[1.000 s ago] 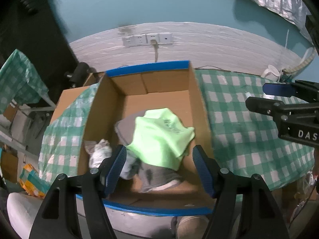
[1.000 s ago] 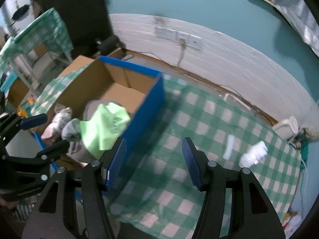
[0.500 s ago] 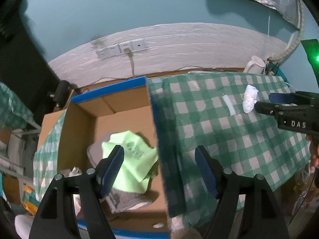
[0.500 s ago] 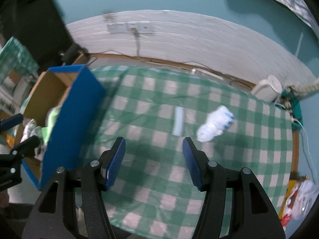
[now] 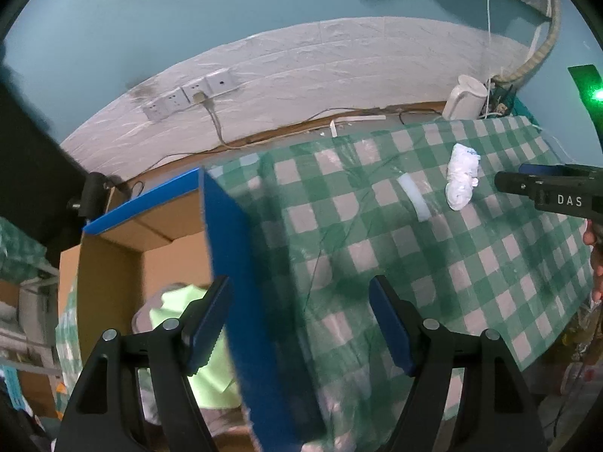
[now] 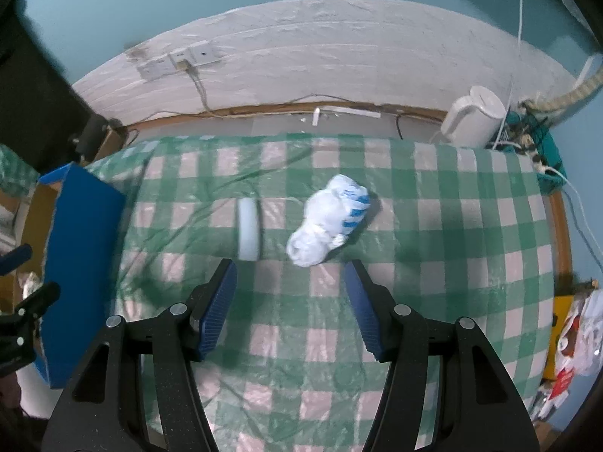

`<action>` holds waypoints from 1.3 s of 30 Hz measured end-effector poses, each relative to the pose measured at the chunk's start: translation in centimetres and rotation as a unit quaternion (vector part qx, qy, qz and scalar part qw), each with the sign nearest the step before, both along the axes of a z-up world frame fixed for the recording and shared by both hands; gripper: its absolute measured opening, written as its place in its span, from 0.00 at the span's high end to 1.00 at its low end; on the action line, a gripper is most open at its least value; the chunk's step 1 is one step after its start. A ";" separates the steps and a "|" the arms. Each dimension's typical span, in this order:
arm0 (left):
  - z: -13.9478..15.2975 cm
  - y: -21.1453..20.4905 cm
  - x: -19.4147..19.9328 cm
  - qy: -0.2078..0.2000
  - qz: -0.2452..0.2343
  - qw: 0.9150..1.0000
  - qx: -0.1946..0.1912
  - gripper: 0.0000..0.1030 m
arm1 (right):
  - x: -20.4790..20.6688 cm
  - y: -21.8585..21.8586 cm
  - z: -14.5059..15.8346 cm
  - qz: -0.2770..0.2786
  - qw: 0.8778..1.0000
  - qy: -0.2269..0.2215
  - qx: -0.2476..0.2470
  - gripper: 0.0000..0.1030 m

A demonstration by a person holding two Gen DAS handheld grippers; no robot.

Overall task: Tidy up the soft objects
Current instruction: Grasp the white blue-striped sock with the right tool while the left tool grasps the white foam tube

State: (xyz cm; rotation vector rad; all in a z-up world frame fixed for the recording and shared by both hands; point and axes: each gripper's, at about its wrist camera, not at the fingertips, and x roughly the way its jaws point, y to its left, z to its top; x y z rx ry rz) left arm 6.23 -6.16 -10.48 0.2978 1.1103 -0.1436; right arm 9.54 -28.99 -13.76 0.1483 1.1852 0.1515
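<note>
A table (image 6: 433,226) under a green-and-white checked cloth filled most of both views, set against a white-panelled wall with teal above. At its left edge stood an open cardboard box (image 5: 241,263) with blue outer sides, and inside it lay a lime-green cloth (image 5: 211,369) on top of grey fabric.

The right gripper (image 6: 290,309) hovered low over the middle of the table, pointing toward the wall, its blue fingers (image 6: 218,309) spread wide apart with nothing between them. Just beyond them lay a crumpled white bundle with blue stripes (image 6: 329,226), resting on the cloth and apart from both fingers. Just beside the bundle, on its left, sat a small pale strip (image 6: 248,229).

The left gripper (image 5: 297,324) hung over the box's near right wall, its fingers (image 5: 205,324) likewise wide apart and empty, one over the box interior and the other over the table.

A white kettle (image 6: 476,116) stood at the far right by the wall.
</note>
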 end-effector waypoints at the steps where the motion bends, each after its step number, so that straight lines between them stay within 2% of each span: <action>1: -0.4 -0.5 0.6 0.004 0.001 1.000 0.004 0.27 | 0.3 -0.3 -0.4 -0.004 1.000 0.003 0.002 0.43; 7: -2.6 -2.5 3.3 0.037 0.015 0.999 -0.013 0.27 | 2.4 -1.4 -2.8 -0.027 0.999 0.026 0.015 0.42; 15: -4.8 -4.5 6.6 0.042 0.020 0.998 -0.032 0.27 | 5.3 -1.5 -5.4 -0.048 0.998 0.043 0.029 0.40; 19: -5.9 -5.2 8.0 0.049 0.028 0.997 -0.044 0.27 | 6.4 -1.1 -6.7 -0.052 0.997 0.052 0.021 0.40; 30: -8.2 -6.9 9.9 0.059 0.030 0.997 -0.039 0.27 | 7.5 -1.3 -9.3 -0.051 0.997 0.064 -0.010 0.40; 32: -8.6 -7.2 10.1 0.062 0.031 0.997 -0.039 0.27 | 7.2 -1.0 -9.2 -0.037 0.998 0.057 -0.018 0.46; 33: -8.8 -7.3 10.2 0.063 0.032 0.997 -0.040 0.27 | 7.0 -0.9 -9.1 -0.028 0.998 0.052 -0.022 0.55; 39: -10.1 -8.8 10.9 0.077 0.029 0.995 -0.050 0.27 | 5.9 -1.3 -8.1 0.000 0.998 0.027 -0.051 0.60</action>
